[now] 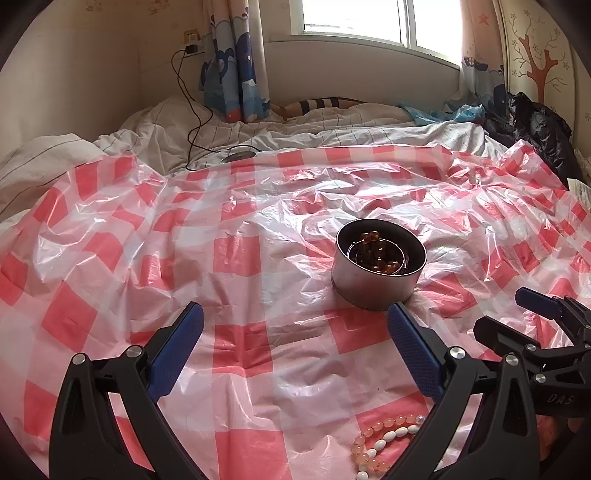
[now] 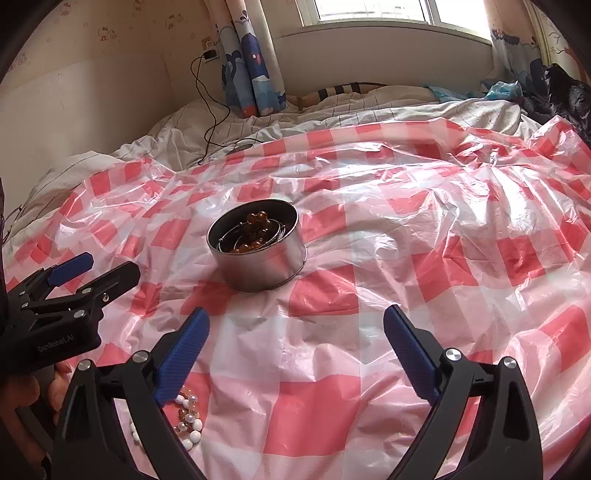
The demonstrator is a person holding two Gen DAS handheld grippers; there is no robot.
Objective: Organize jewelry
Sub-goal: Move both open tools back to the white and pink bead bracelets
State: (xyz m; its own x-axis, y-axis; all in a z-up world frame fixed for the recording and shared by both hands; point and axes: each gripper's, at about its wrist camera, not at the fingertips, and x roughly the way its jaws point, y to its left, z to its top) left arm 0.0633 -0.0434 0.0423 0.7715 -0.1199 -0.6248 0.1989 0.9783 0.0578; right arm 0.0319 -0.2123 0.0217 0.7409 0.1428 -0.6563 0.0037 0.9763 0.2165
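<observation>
This was a bedroom in a home. A bed [image 1: 229, 133] with rumpled white striped bedding filled the room, and a red-and-white checked plastic sheet [image 1: 258, 229] was spread over it. Behind the bed stood a bright window [image 1: 369, 18] hung with cartoon whale curtains [image 1: 236, 66]. The wallpaper [image 2: 103, 33] bore small cartoon figures, and a tree mural [image 1: 539, 62] showed on the right wall. A charger [image 1: 191, 48] sat in a wall socket, its black cable [image 1: 188, 107] trailing onto the bedding.
</observation>
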